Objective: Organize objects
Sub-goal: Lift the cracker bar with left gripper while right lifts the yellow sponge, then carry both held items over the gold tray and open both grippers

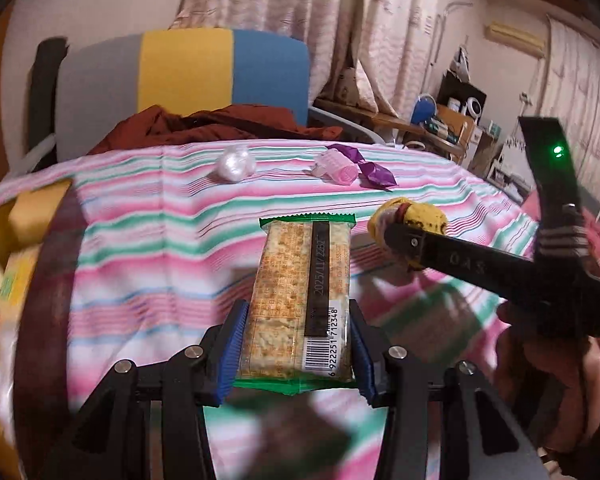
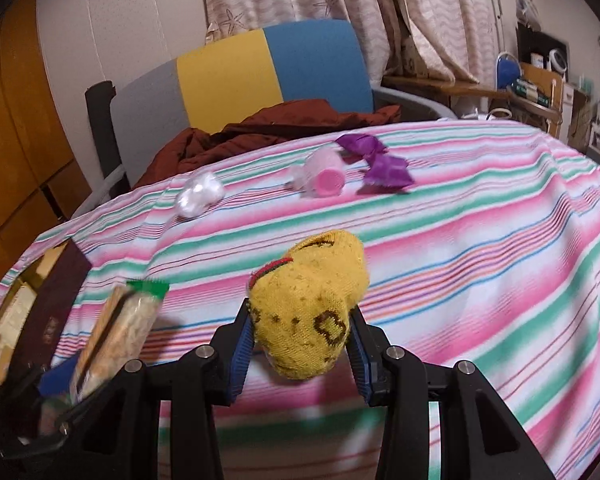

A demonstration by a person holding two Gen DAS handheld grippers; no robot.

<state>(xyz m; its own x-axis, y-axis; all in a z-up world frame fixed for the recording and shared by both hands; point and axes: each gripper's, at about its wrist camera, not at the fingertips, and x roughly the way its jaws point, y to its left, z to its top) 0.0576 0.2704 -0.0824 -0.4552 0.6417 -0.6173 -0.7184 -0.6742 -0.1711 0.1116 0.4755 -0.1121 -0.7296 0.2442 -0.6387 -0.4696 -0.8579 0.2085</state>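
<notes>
The left gripper [image 1: 296,344] clamps a cracker packet [image 1: 300,292] between its blue pads, the packet's barcode end down between the fingers and its green-edged far end jutting forward over the striped tablecloth [image 1: 148,240]. The right gripper [image 2: 300,348] pinches a rolled yellow sock [image 2: 308,312], which bulges up and forward past the fingertips. Near the table's far edge lie a white wad [image 2: 198,198], a pink roll [image 2: 322,178] and purple wrappers [image 2: 380,164].
</notes>
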